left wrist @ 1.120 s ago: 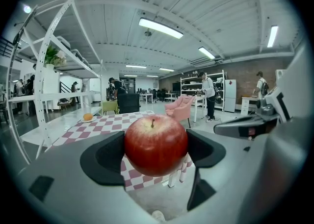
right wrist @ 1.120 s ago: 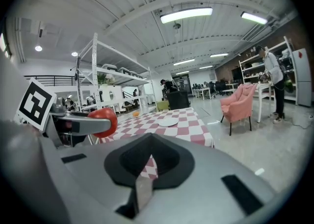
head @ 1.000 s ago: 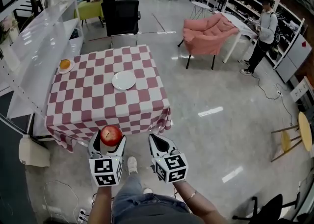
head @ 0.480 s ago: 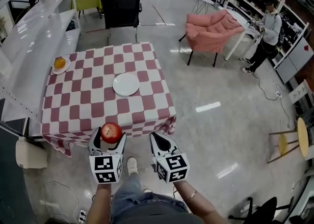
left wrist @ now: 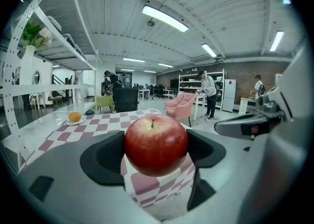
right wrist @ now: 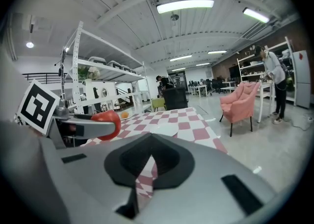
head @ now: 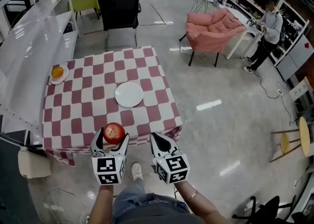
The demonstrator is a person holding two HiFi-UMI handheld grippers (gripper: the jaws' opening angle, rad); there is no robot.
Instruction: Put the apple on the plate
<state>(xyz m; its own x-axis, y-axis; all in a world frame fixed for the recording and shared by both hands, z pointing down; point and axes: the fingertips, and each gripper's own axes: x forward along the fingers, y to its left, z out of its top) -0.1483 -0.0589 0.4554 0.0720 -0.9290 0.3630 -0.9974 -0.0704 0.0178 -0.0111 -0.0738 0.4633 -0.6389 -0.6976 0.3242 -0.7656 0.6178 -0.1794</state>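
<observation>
A red apple (head: 114, 133) sits clamped between the jaws of my left gripper (head: 113, 136), held just over the near edge of the checked table (head: 78, 105). The left gripper view shows the apple (left wrist: 155, 142) upright, stem up, filling the gap of the left gripper (left wrist: 155, 152). An empty white plate (head: 129, 94) lies near the table's middle, beyond the apple. My right gripper (head: 160, 142) hangs beside the left one, shut with nothing in it. In the right gripper view its jaws (right wrist: 147, 161) meet, the apple (right wrist: 107, 120) shows at left and the plate (right wrist: 164, 129) lies ahead.
A small plate with an orange (head: 58, 72) rests at the table's far left corner. White shelving (head: 29, 37) runs along the left, a black chair (head: 120, 10) stands behind the table, a pink armchair (head: 213, 29) and a standing person (head: 267, 29) are at the far right.
The table has come nearer over the frames: the apple in my left gripper was short of the table's near edge and now reaches it. Both grippers keep their grip.
</observation>
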